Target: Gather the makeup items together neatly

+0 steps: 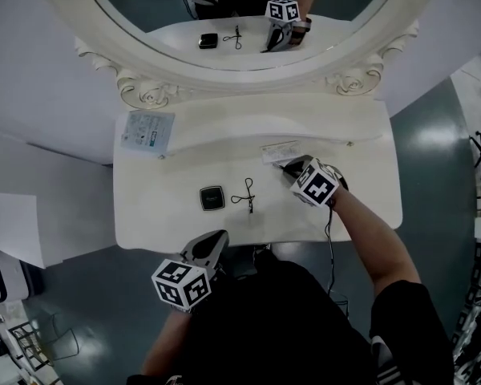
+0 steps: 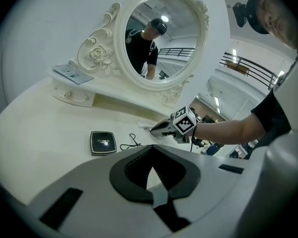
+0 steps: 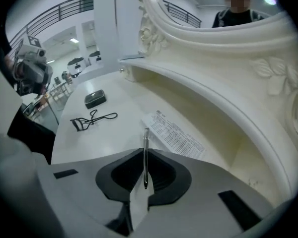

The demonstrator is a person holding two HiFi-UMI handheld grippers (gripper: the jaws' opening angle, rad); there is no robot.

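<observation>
R gripper (image 1: 292, 168): jaws clenched on thin silvery stick (image 3: 145, 155), prob. makeup tool. Stick runs along jaws' line, beside printed leaflet (image 3: 175, 134) at back-right of bench (image 1: 156, 207). Off bench yet? Can't tell. L gripper (image 1: 216, 239): jaws together, empty, parked at bench front edge, out of way. Black compact (image 1: 212, 198) + eyelash curler (image 1: 247, 195) just beside each other mid-bench, likely gather spot. Stick well apart from those 2, so likely next to join.

A cream dressing table (image 1: 168, 215) with an ornate carved oval mirror (image 1: 248, 72) stood against a white wall (image 1: 32, 79), over a glossy grey-green floor (image 1: 433, 135) catching ceiling light.
</observation>
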